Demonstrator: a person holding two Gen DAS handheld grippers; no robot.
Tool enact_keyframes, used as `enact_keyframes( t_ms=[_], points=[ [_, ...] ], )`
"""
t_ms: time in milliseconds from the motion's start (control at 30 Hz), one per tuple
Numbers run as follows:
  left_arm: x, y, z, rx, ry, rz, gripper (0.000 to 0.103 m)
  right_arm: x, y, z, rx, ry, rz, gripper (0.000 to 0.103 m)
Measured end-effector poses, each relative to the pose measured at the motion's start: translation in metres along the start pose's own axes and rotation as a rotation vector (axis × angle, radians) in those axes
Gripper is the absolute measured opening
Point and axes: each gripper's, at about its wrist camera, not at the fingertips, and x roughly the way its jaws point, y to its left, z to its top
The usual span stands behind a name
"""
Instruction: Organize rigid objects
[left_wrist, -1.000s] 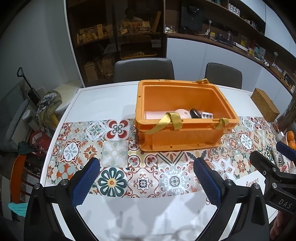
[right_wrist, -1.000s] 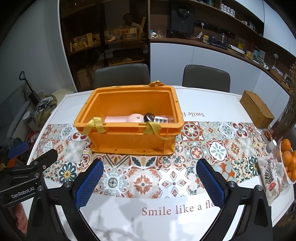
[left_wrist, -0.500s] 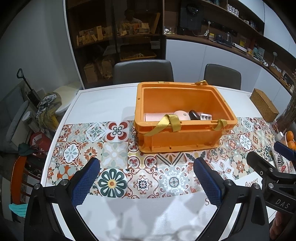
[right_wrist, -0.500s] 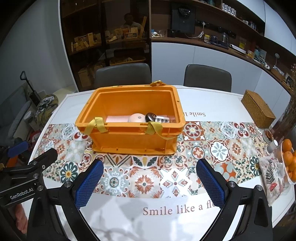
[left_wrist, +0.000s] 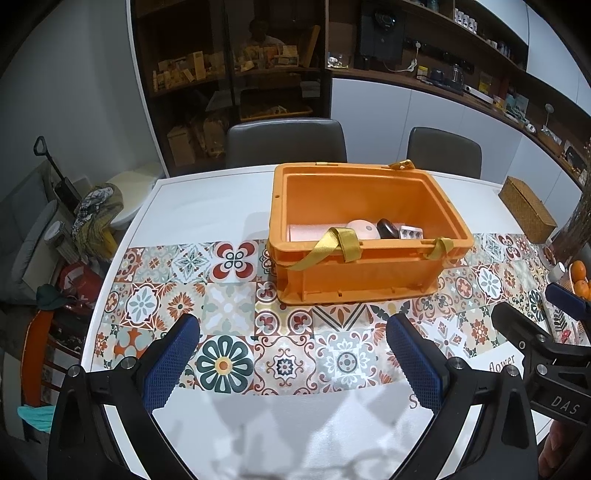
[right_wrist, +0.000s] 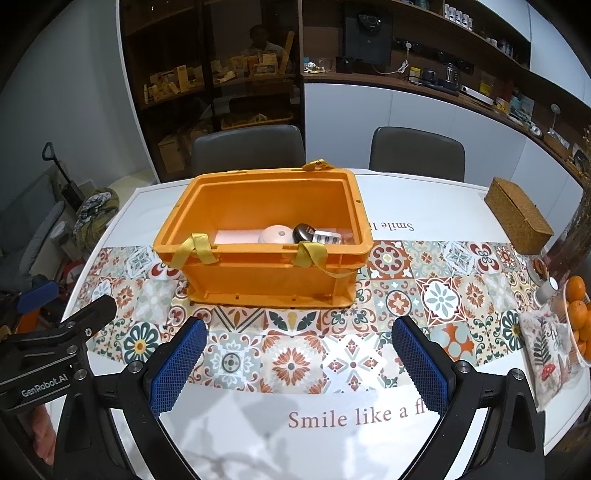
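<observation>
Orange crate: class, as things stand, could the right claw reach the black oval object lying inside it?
Probably yes. The orange crate is open-topped, the right claw is open and empty, and nothing stands between; it must clear the near wall to reach the black oval object.

The left gripper (left_wrist: 293, 354) and the right gripper (right_wrist: 299, 358) are held level side by side, jaws spread wide, with nothing gripped between them.

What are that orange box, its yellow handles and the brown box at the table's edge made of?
The orange box looks like moulded plastic: smooth, matte, with ribbed walls. Its yellow handles seem woven fabric strap, limp and slightly shiny. The brown box appears woven, perhaps rattan or straw; its fine basket texture suggests so.
</observation>
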Motion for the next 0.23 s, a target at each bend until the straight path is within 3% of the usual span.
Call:
enact_keyframes(
  t_ms=[233],
  points=[
    [-0.0011, 0.0001, 0.0006, -0.003, 0.0, 0.006, 0.103, -0.0005, -0.0011, -0.0002, 0.001, 0.001, -0.001, 0.101]
  ],
)
